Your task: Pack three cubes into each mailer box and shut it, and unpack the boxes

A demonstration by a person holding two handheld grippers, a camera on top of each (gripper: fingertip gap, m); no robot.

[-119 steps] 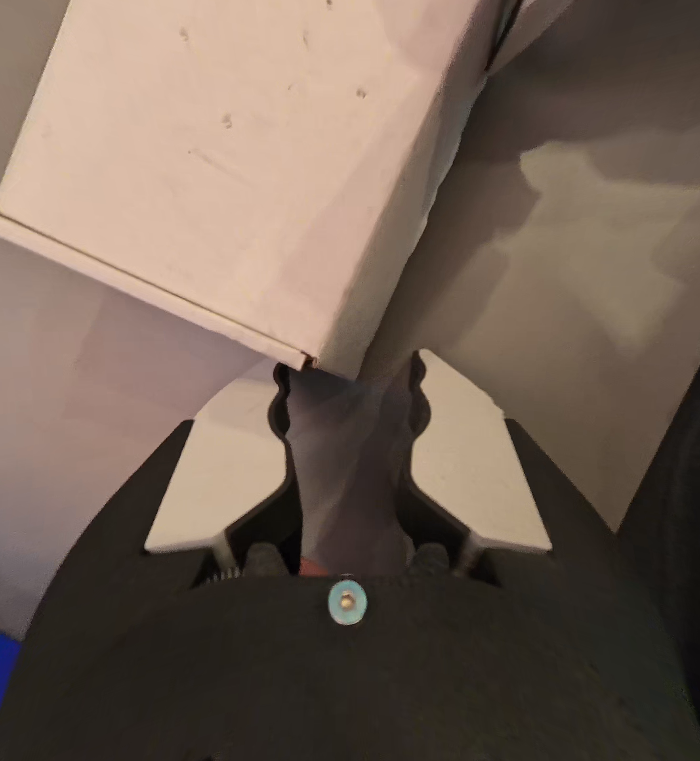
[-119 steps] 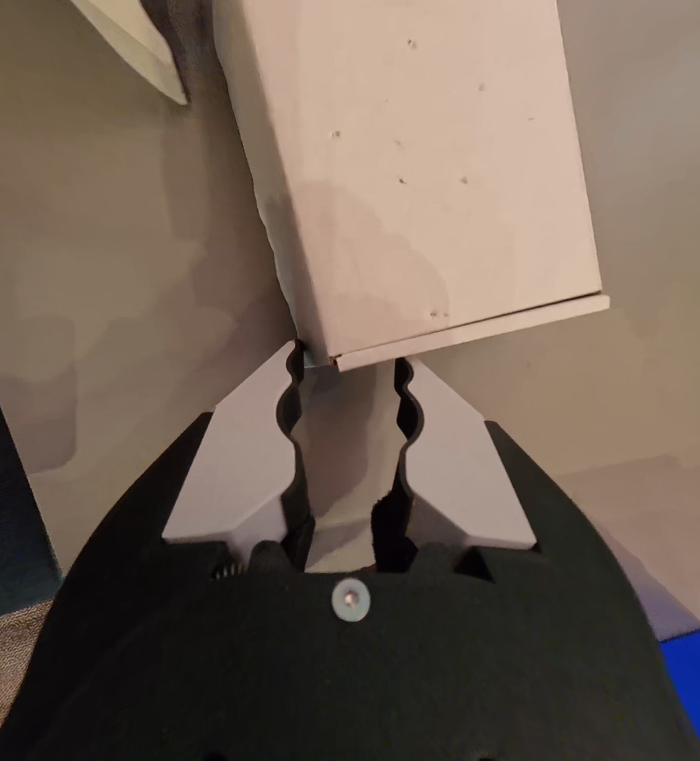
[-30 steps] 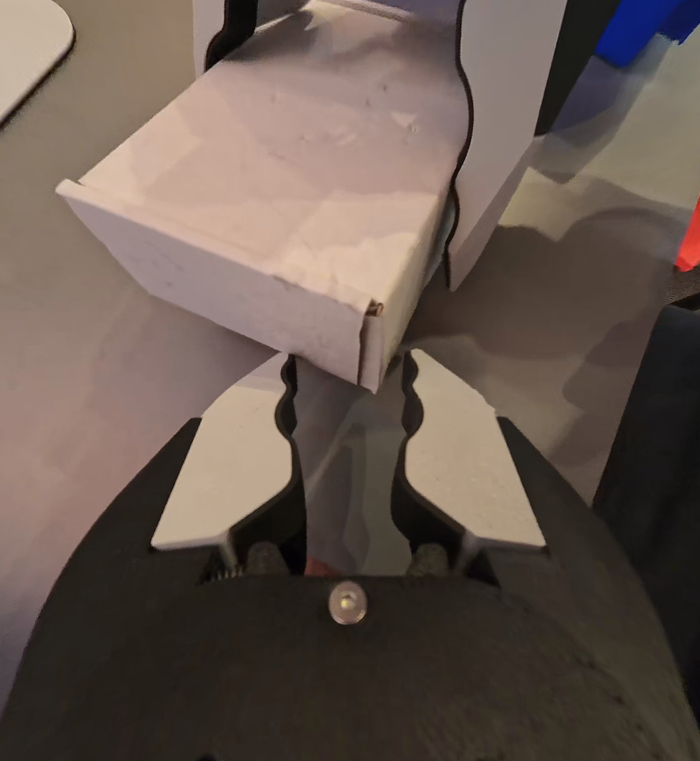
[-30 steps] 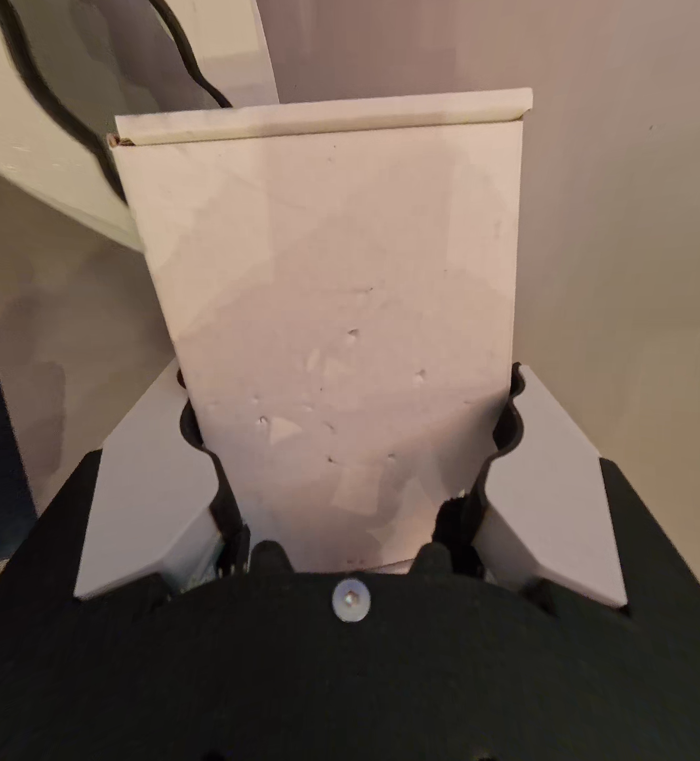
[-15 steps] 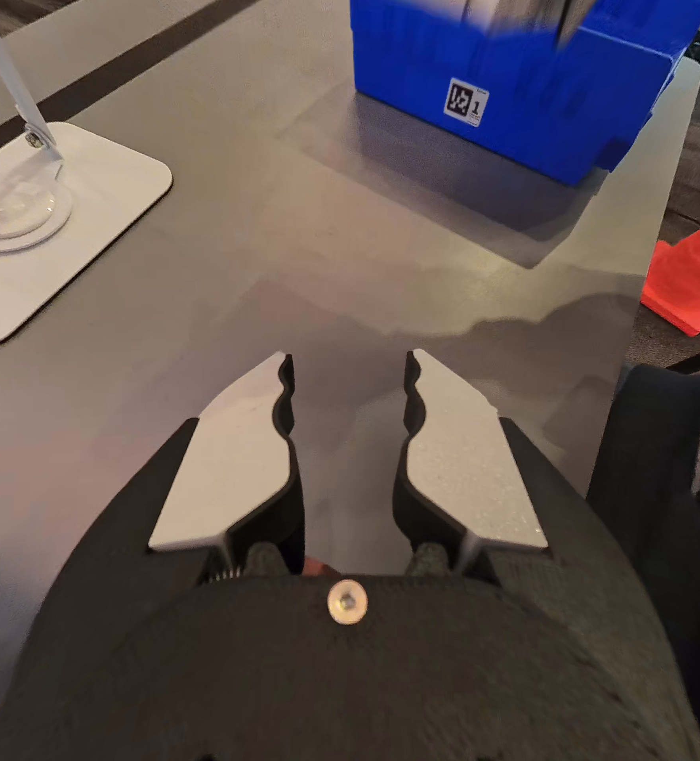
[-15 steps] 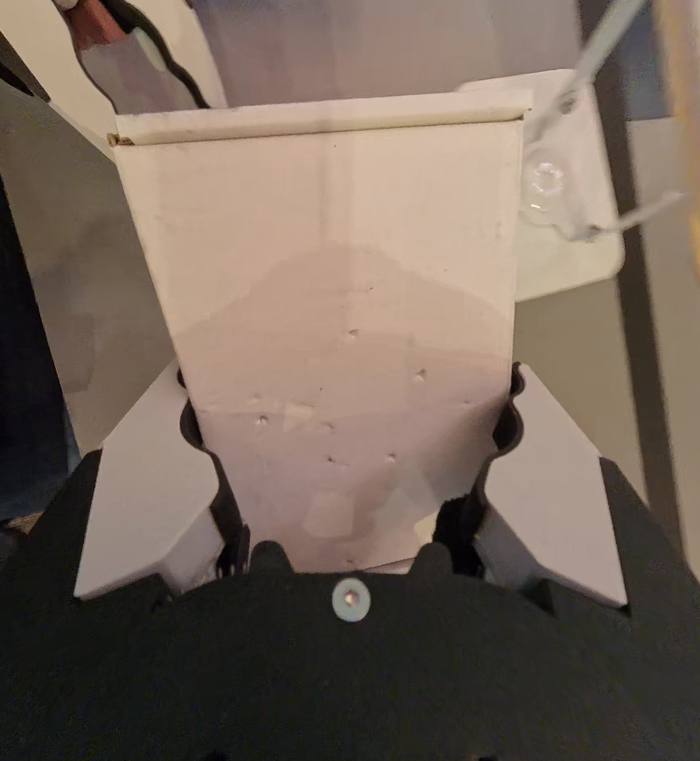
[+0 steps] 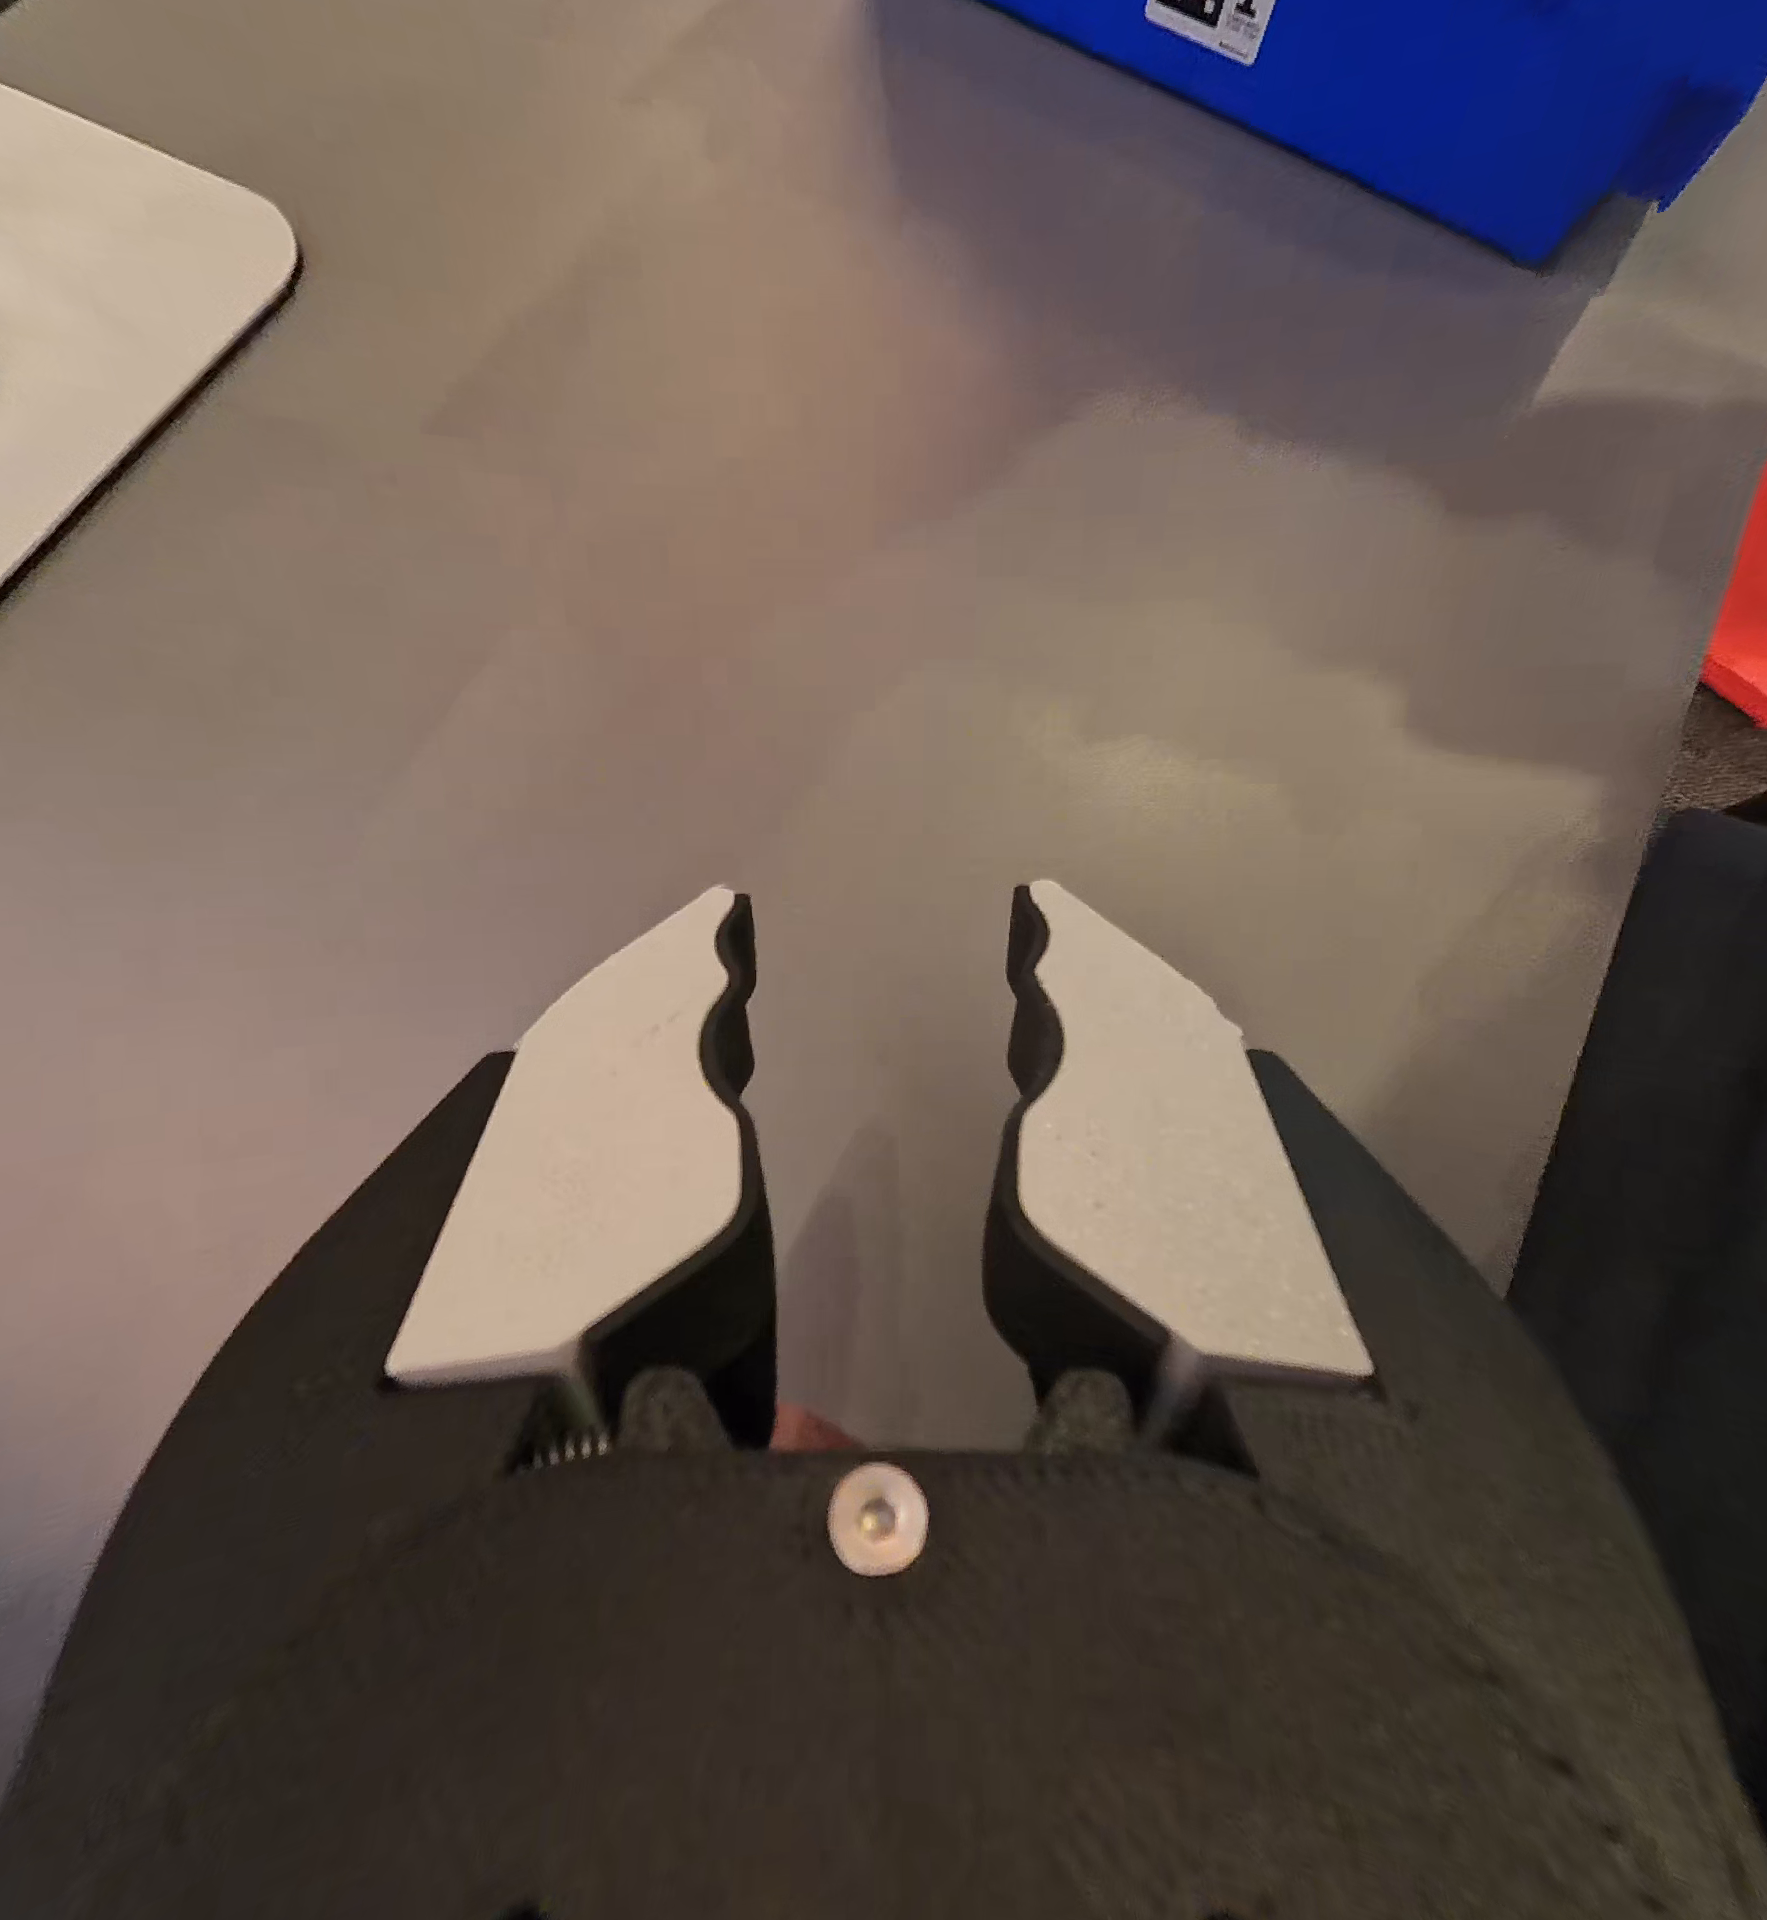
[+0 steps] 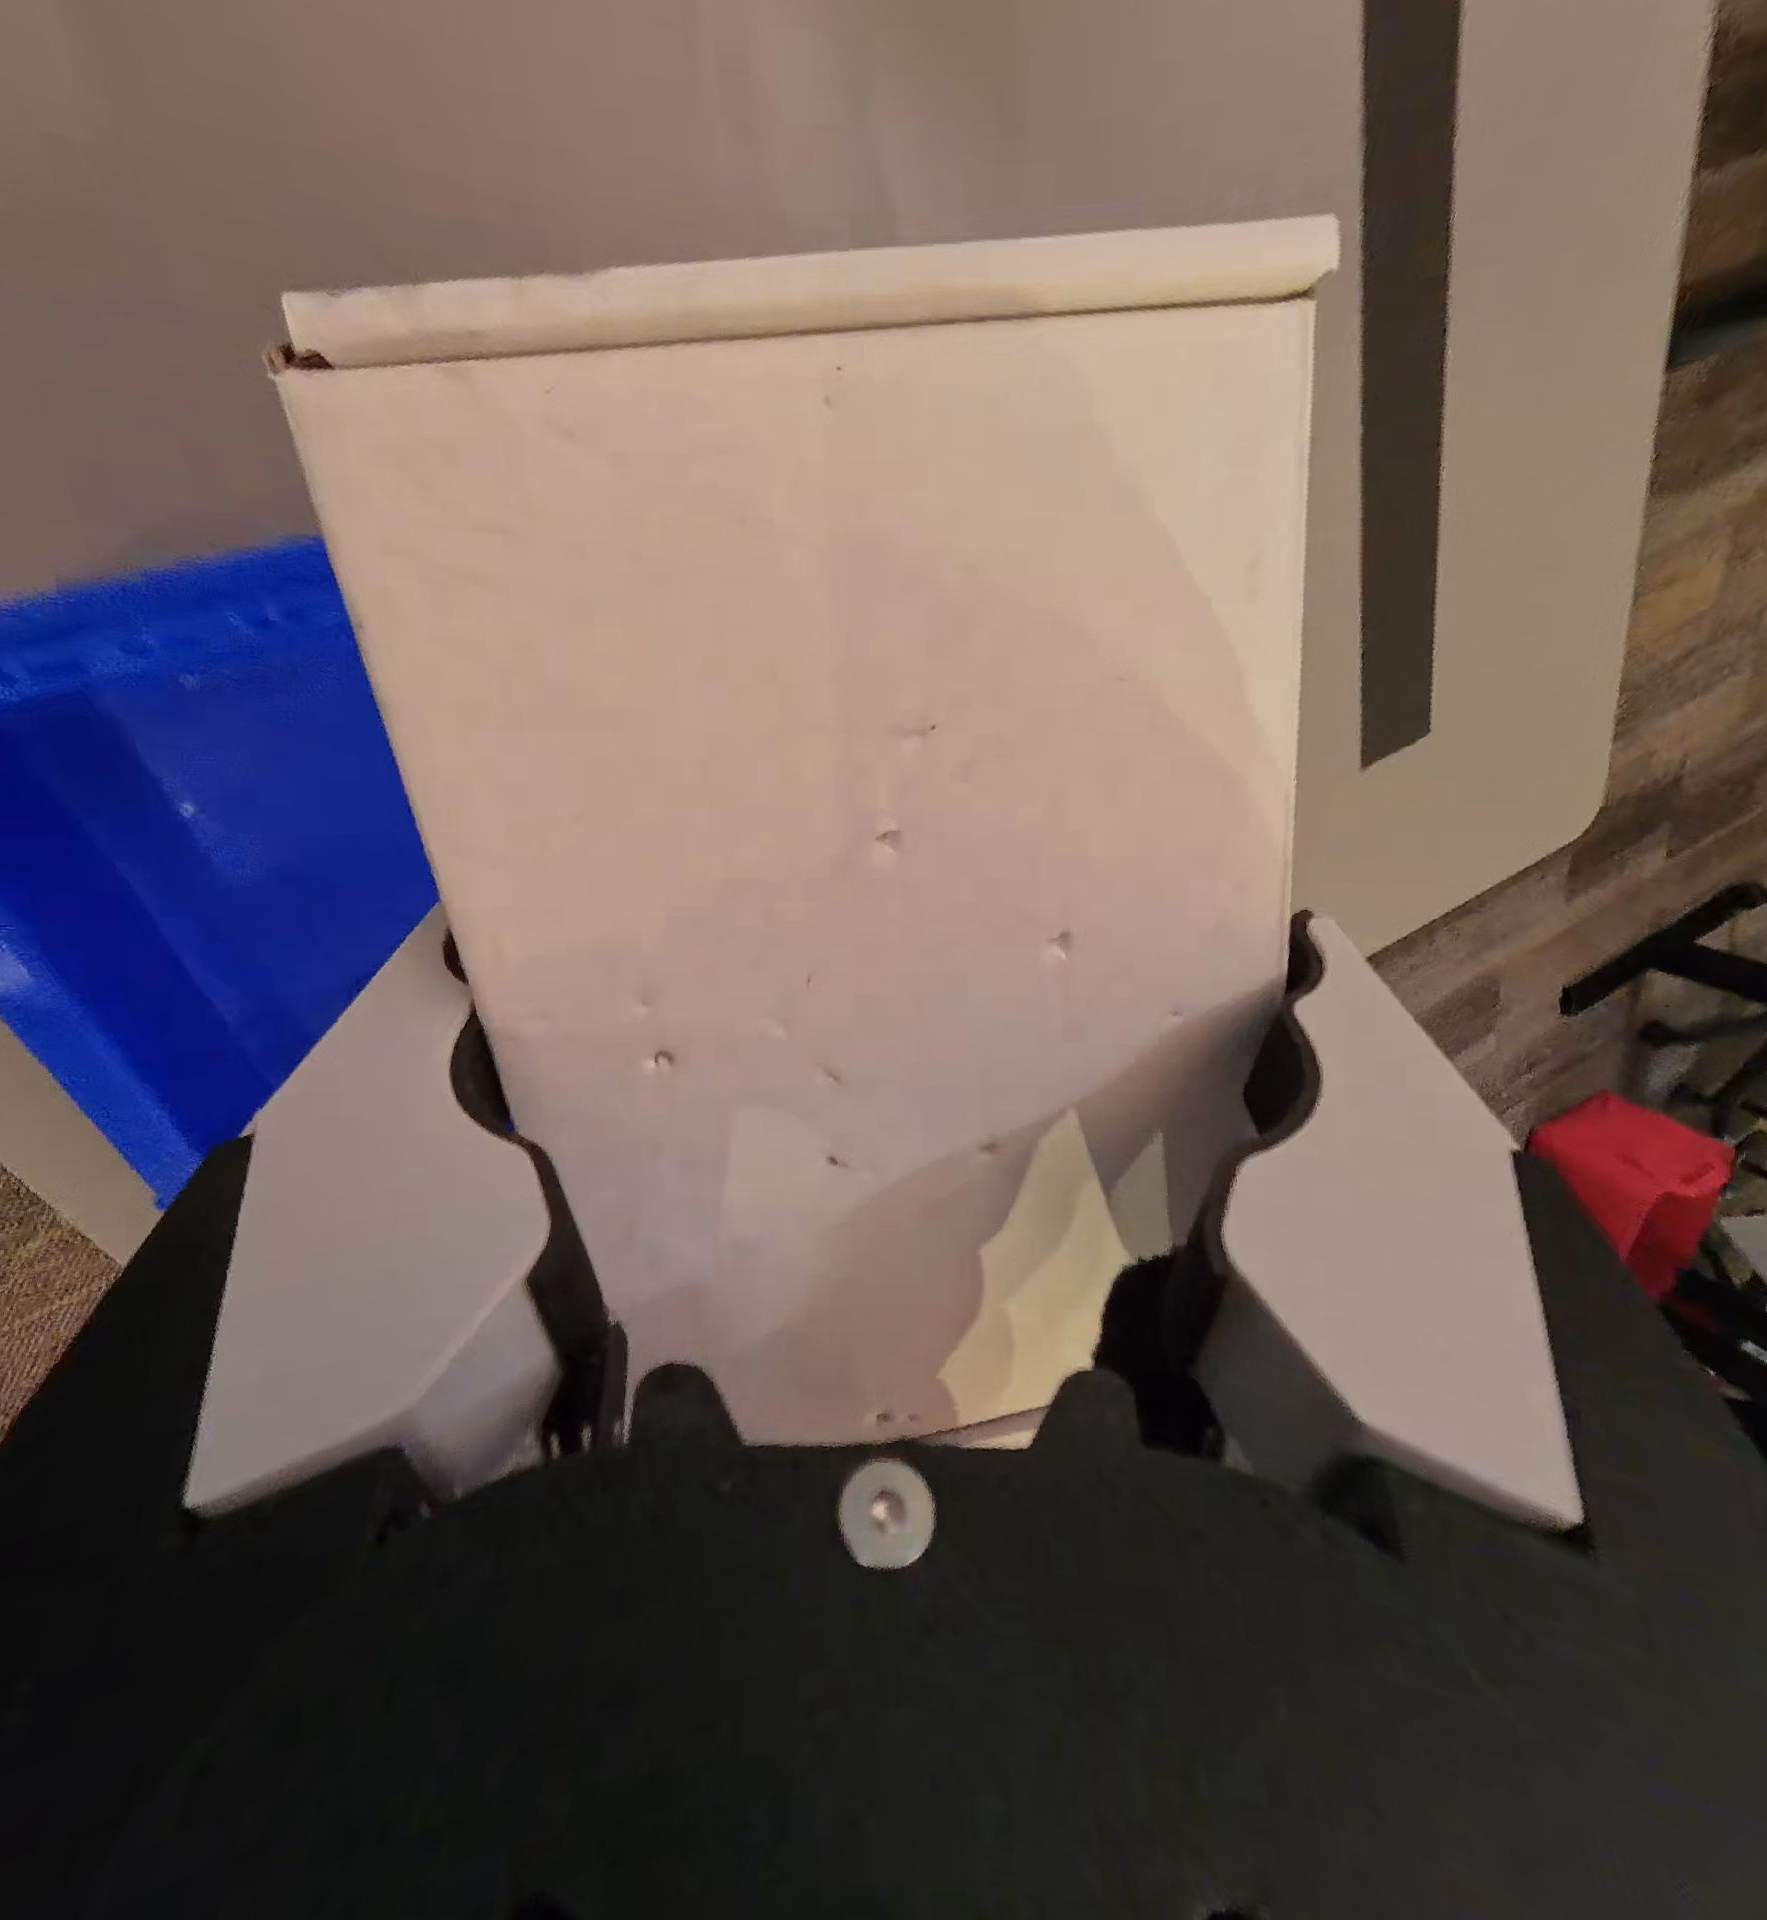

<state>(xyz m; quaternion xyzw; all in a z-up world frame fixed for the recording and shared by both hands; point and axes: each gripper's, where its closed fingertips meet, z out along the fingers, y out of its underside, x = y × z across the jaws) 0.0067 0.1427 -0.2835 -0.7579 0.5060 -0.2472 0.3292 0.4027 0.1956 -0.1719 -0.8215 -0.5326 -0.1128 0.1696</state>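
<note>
With my right gripper (image 8: 879,1039) clamped on the closed mailer box (image 8: 817,727), I keep it level toward the blue bin (image 8: 131,831), left gripper (image 7: 879,904) open, empty.

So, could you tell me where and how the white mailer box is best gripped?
Across its two long side walls near one end, as the right gripper holds the mailer box now: coming from the end opposite the rolled front lip, fingers flat on the parallel sides. Those walls are straight and the shut lid stays untouched.

Matt cardboard mailer box (image 8: 837,665) (dented)
</note>
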